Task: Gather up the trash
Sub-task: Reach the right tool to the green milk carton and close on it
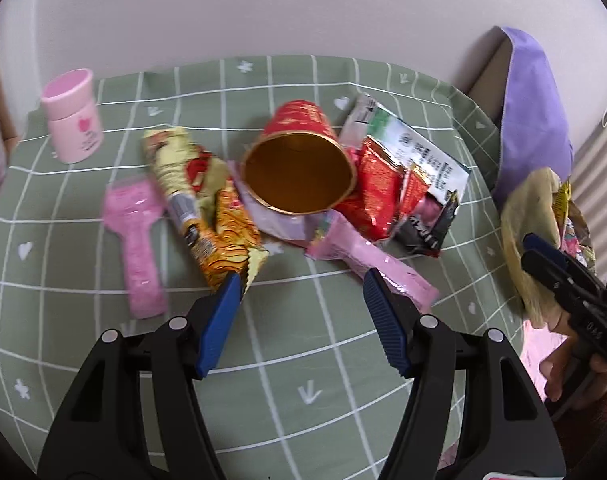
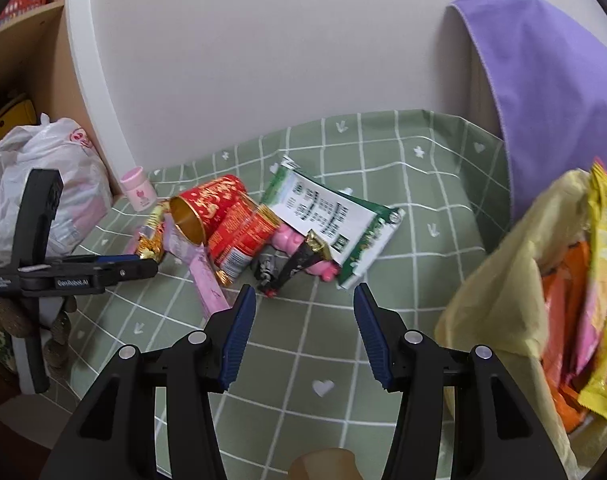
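Trash lies in a heap on the green checked tablecloth. A red paper cup with a gold inside lies on its side. Around it are a yellow and orange snack wrapper, a long pink wrapper, a red wrapper and a white and green packet. My left gripper hangs open just in front of the heap, with only bare cloth between its fingers. My right gripper is open and holds nothing, a little short of the packet. A yellowish bag holding wrappers sits to its right.
A pink bottle and a pink brush-like item lie left of the heap. A purple cloth hangs at the back right. A white plastic bag sits past the table's left side, under a wooden shelf. A white wall runs behind.
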Demonstrator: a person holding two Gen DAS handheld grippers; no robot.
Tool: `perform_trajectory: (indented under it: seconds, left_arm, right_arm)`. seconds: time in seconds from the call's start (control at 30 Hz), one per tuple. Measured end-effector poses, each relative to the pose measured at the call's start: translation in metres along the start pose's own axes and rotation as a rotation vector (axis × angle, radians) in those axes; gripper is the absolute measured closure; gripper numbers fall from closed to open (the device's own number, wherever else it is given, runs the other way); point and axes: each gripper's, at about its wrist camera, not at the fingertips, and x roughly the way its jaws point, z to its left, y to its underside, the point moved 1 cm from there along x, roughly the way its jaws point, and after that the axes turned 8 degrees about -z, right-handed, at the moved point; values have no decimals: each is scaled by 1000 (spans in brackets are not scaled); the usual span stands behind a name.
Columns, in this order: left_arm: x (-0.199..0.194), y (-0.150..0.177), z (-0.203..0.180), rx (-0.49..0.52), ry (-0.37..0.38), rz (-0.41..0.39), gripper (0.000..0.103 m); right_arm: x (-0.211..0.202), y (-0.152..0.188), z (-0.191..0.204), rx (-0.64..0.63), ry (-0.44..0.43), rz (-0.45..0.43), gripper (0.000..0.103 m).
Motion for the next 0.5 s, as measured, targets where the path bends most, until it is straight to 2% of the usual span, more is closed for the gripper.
perform_trajectory:
  seconds: [0.1, 0.23, 0.33, 0.5]
  left_arm:
    - [4, -2, -7, 3, 28, 18, 43]
    - [7, 0, -7, -36, 125, 81, 43]
    - [-3, 0, -8, 4, 103, 63, 43]
    - [-33, -9, 1, 84, 29, -25, 43]
  right_arm:
    - [-8, 5, -4, 6, 18, -11, 55]
    - [-13, 10, -7, 8, 30, -24, 55]
    - [-5, 13, -9, 23, 14, 14, 55]
    - [8, 13, 3, -21, 28, 21, 55]
